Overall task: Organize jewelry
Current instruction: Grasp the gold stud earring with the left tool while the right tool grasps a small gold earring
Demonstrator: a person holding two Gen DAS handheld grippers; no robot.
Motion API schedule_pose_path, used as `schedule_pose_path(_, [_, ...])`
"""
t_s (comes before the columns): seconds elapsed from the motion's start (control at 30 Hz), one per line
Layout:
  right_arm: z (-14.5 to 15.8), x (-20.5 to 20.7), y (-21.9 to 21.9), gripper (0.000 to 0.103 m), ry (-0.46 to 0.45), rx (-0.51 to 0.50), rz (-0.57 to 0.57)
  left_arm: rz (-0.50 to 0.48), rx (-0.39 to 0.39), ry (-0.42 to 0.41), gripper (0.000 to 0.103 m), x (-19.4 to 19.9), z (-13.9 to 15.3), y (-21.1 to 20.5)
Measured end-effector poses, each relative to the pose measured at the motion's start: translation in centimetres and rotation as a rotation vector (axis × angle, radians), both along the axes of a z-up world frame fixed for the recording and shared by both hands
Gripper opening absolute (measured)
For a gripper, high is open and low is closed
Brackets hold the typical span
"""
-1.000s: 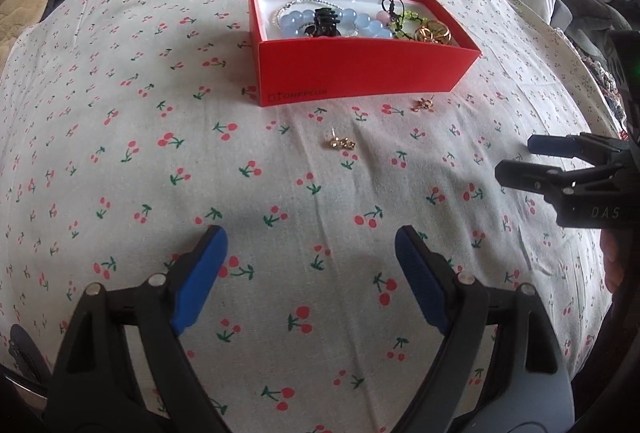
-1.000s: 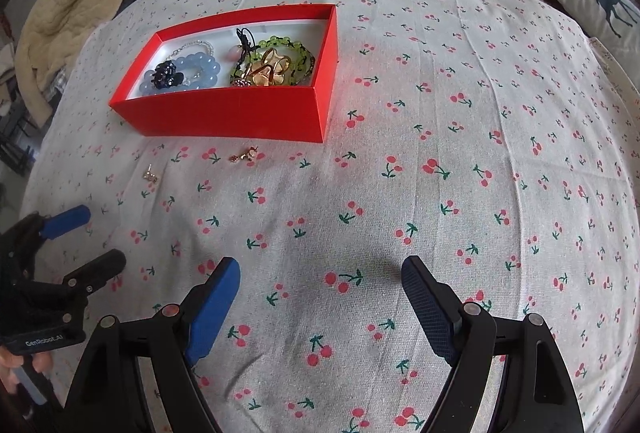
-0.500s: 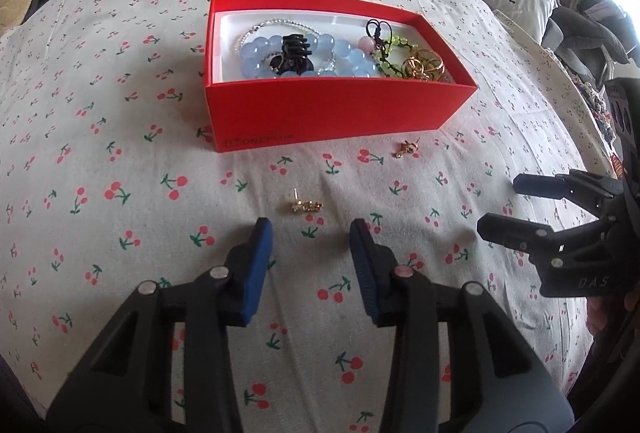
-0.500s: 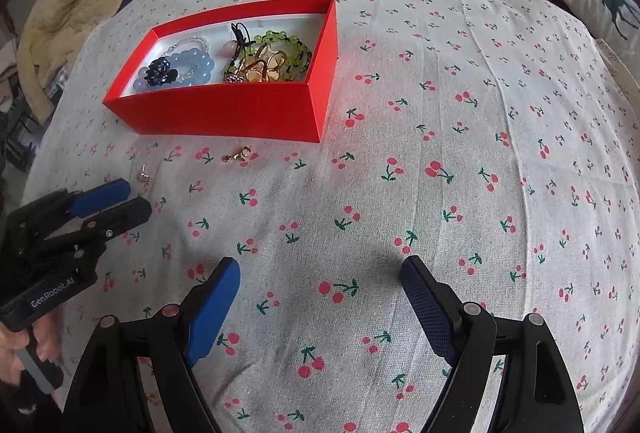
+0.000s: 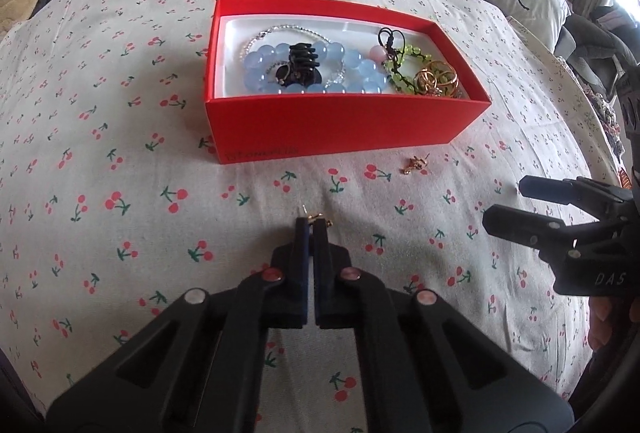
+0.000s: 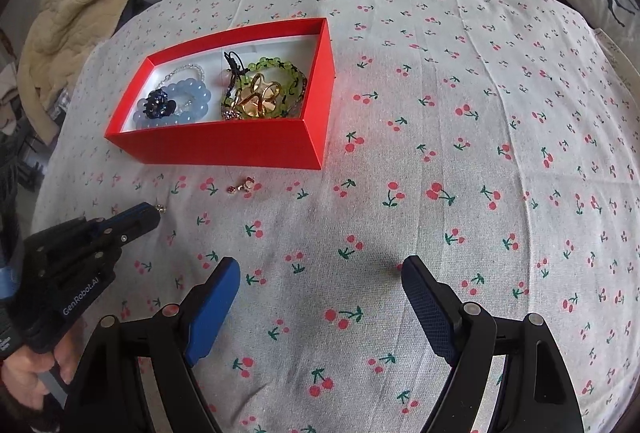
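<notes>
White lettering "GenRobot.AI" runs along the black body of the left gripper [image 6: 154, 215], at eight o'clock in the right wrist view. "DAS" stands on the right gripper [image 5: 516, 207] at three o'clock in the left wrist view. Faint print on the red box [image 5: 340, 129] front is unreadable.

Soft daylight washes my views, brightest at the upper right; faint shadows lie under my claws, and fisheye bends the dark-cornered edges.

Both wrist views angle down at bedspread [image 5: 120, 113]; share red box [image 6: 224, 149].
</notes>
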State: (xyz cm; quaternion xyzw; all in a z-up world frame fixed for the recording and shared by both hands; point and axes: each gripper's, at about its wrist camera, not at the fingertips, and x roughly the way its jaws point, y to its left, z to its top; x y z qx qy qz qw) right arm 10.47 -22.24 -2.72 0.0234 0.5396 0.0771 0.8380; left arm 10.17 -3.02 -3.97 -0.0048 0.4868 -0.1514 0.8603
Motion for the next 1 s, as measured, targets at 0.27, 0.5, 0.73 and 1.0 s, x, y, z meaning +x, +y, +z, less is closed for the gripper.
schedule_pose_path(0.27, [-0.1, 1.3, 1.4, 0.084, -0.011, 0.021, -0.016, 0.04, -0.007, 0.004, 0.001, -0.4, 0.7, 2.0])
schedule_pose_path(0.5, [-0.6, 2.3, 3.0, 0.074, -0.014, 0.018, -0.031, 0.03, -0.016, 0.007, 0.002, -0.8, 1.1, 3.2])
schedule_pose_path(0.73, [-1.5, 3.6, 5.0, 0.047, -0.031, -0.011, -0.025, 0.021, -0.007, -0.002, 0.029, -1.4, 1.3, 3.5])
schedule_pose_path(1.0, [-1.8, 4.5, 5.6, 0.012, -0.06, -0.019, 0.003, 0.0, 0.002, -0.002, 0.038, -1.7, 1.2, 3.5])
